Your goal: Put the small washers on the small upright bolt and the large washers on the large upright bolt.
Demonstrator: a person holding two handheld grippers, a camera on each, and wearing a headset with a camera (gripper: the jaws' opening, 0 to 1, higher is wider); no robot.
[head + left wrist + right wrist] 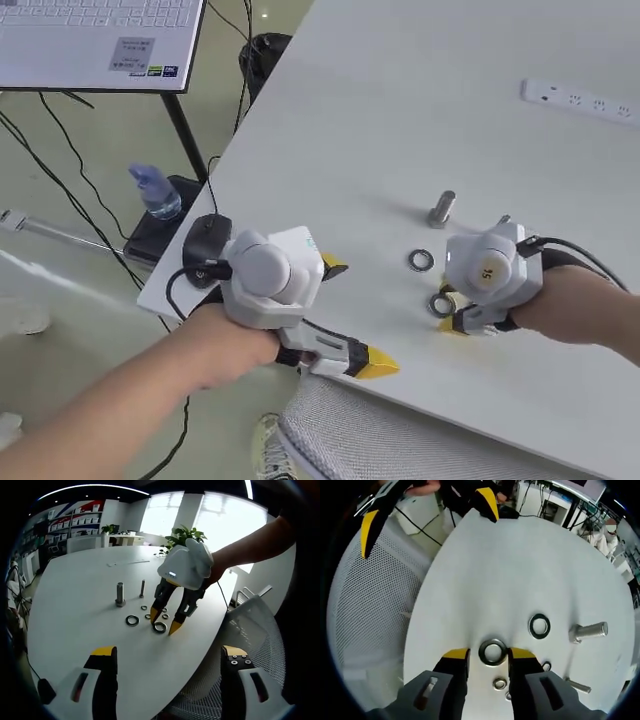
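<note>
In the right gripper view, my right gripper (490, 655) is open, its yellow tips on either side of a large washer (493, 651) that lies flat on the white table (520, 570). A second large washer (539, 626) lies beyond it, near the large bolt (587, 631). Small washers (500, 683) and the small bolt (577, 685) are close by. The head view shows the right gripper (450, 310) over that large washer (441, 303), with the other large washer (421, 260) and the large upright bolt (441, 209) behind. My left gripper (357, 317) hovers open and holds nothing at the table's near edge.
A white power strip (580, 102) lies at the far right of the table. Off the left edge are a laptop (100, 40), a blue spray bottle (155, 190) and cables on the floor. A grey mesh chair (400, 430) sits below the near edge.
</note>
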